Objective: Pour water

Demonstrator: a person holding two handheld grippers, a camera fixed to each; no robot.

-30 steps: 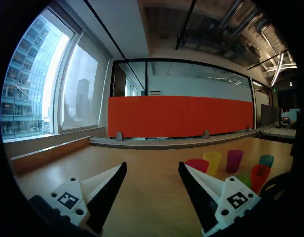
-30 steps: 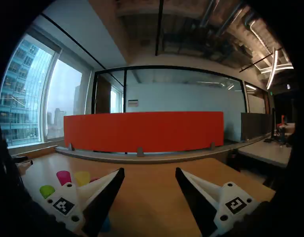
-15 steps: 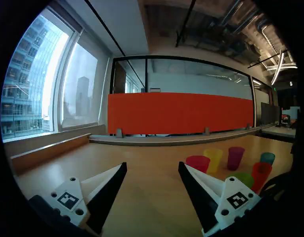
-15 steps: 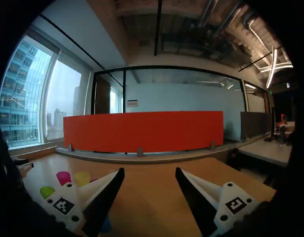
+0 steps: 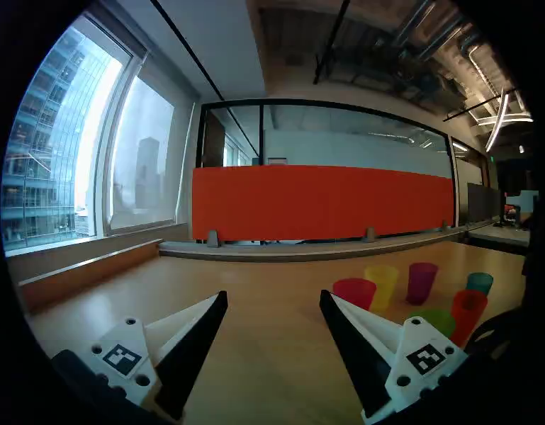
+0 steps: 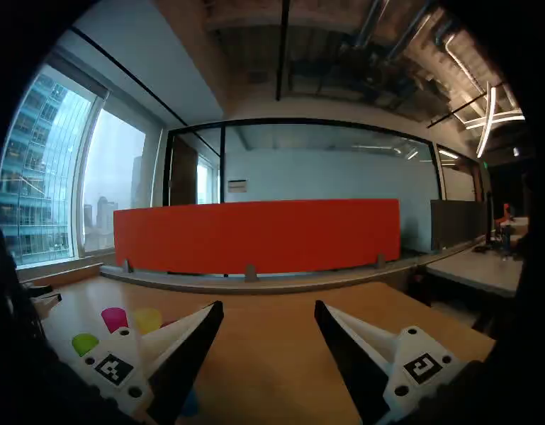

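Several coloured plastic cups stand on the wooden table to the right in the left gripper view: a red cup (image 5: pixel 355 292), a yellow cup (image 5: pixel 382 284), a purple cup (image 5: pixel 422 280), a teal cup (image 5: pixel 479 283), an orange cup (image 5: pixel 468 314) and a green cup (image 5: pixel 432 320). My left gripper (image 5: pixel 272 301) is open over bare tabletop, left of the cups, holding nothing. In the right gripper view the pink cup (image 6: pixel 115 318), yellow cup (image 6: pixel 147 319) and green cup (image 6: pixel 84 343) sit at lower left, partly behind the left finger. My right gripper (image 6: pixel 268 308) is open and empty.
A long orange divider panel (image 5: pixel 322 202) runs across the table's far edge. Tall windows (image 5: pixel 59 156) lie to the left. Another desk (image 6: pixel 478 273) stands at the right beyond the table's edge. Something blue (image 6: pixel 189 404) peeks out under the right gripper's left finger.
Both views have shifted only slightly; the cups sit a little higher in the left gripper view than a second ago. Both grippers stay open.
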